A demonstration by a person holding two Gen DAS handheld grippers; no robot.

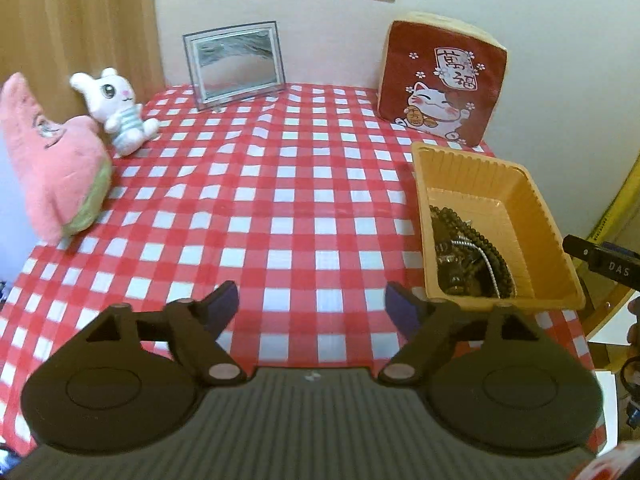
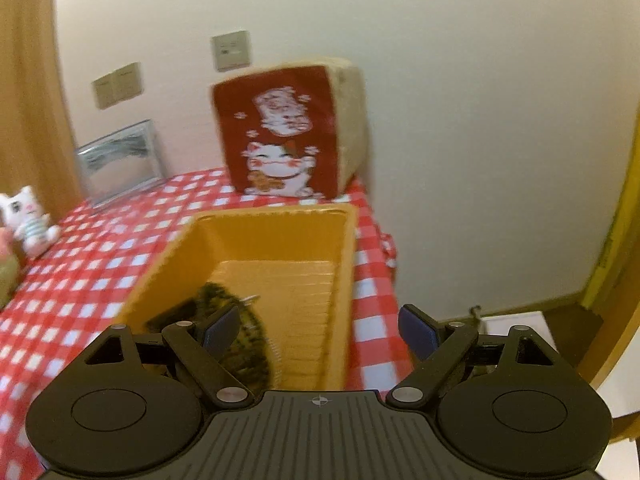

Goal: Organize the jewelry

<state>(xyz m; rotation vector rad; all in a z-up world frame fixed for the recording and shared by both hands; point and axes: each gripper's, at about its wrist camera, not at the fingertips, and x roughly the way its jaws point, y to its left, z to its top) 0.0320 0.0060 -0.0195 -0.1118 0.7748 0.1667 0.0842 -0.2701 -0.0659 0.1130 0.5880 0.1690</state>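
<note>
An orange plastic tray (image 1: 536,204) stands at the right side of the red-and-white checked table. A heap of dark bead strings and a silver chain (image 1: 472,256) lies in its near end. My left gripper (image 1: 312,304) is open and empty, low over the tablecloth, left of the tray. In the right wrist view, which is blurred, my right gripper (image 2: 318,330) is open and empty above the tray (image 2: 340,240), with the jewelry heap (image 2: 240,332) just behind its left finger. The right gripper's tip also shows at the right edge of the left wrist view (image 1: 600,260).
A red lucky-cat cushion (image 1: 444,84) stands behind the tray against the wall. A framed mirror (image 1: 236,64) stands at the back. A white plush bunny (image 1: 116,108) and a pink plush (image 1: 52,160) sit at the left. The table's right edge drops off beside the tray (image 2: 380,280).
</note>
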